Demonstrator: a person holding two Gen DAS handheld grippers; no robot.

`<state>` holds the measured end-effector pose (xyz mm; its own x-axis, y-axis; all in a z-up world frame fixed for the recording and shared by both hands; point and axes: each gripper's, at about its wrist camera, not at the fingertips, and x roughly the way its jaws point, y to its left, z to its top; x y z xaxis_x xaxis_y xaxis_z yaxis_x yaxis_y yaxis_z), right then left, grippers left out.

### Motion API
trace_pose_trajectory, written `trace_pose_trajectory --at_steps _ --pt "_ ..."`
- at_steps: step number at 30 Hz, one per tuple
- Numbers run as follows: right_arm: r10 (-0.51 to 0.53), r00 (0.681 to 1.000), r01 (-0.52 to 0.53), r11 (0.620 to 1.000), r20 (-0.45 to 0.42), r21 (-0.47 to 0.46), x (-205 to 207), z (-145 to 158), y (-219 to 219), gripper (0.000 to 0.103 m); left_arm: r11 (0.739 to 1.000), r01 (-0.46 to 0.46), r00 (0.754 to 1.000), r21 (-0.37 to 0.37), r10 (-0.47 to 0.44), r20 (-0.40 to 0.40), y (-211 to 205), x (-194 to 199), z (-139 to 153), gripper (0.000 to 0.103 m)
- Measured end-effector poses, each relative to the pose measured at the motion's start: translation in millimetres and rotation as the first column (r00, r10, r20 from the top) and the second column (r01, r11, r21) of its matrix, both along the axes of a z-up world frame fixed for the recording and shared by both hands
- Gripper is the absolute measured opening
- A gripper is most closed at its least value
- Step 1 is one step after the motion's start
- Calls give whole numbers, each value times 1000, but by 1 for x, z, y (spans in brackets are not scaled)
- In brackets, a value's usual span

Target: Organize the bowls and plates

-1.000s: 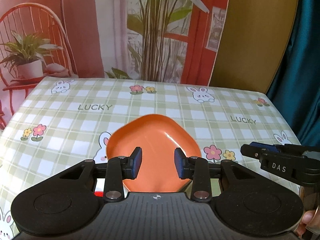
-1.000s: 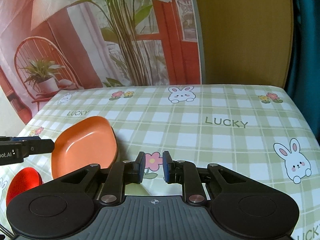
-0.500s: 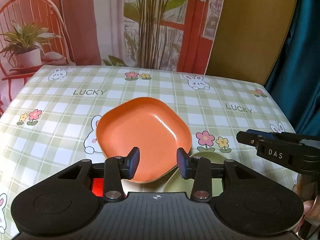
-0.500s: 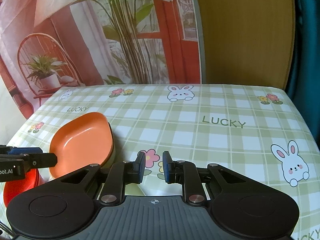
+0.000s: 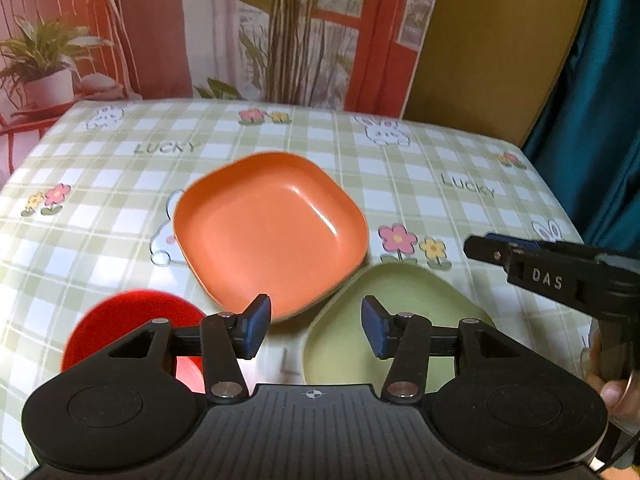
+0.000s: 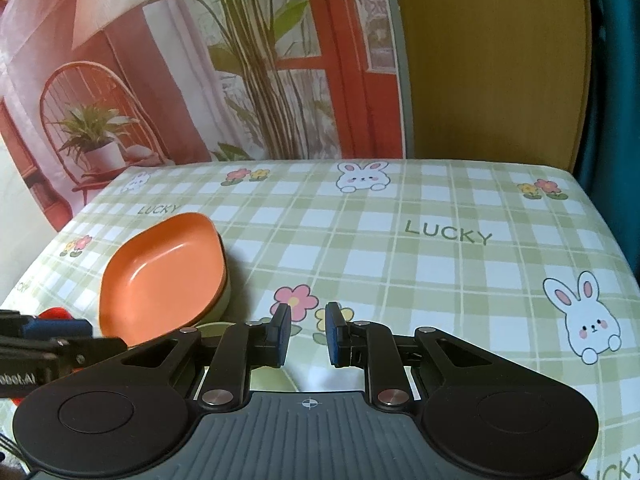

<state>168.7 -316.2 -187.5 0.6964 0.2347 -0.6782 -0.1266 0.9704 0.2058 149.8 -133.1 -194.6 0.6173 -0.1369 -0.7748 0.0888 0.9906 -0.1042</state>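
An orange square plate lies on the checked tablecloth, its near-right corner resting on a pale green plate. A red bowl sits at the near left. My left gripper is open and empty, just short of the orange plate's near edge. My right gripper is open a little and empty, over the cloth to the right of the orange plate. The right gripper also shows at the right edge of the left wrist view.
The table has a green checked cloth with rabbits and flowers. A printed backdrop and a yellow panel stand behind its far edge. A teal curtain hangs at the right.
My left gripper has pulled back and up from the orange plate and opened wider, bringing the green plate and red bowl into view. My right gripper has opened slightly and moved back a little.
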Motion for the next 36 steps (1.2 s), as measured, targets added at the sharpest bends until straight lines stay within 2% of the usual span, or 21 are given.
trace_pose_trajectory --at_steps 15,22,29,36 --pt "79 994 -83 995 -75 -58 -7 -17 13 21 1000 13 990 16 -11 -138 -7 -7 -33 53" --pt "66 992 -71 997 -110 -41 -4 -29 11 21 998 53 988 26 -48 -143 -14 -6 -37 54" --pt "71 990 -76 996 -119 -40 -4 -32 9 15 999 50 988 15 -47 -146 -14 -4 -38 54" --pt "57 990 -59 998 -128 -5 -4 -35 5 13 999 49 988 10 -47 -147 -15 -4 -37 54"
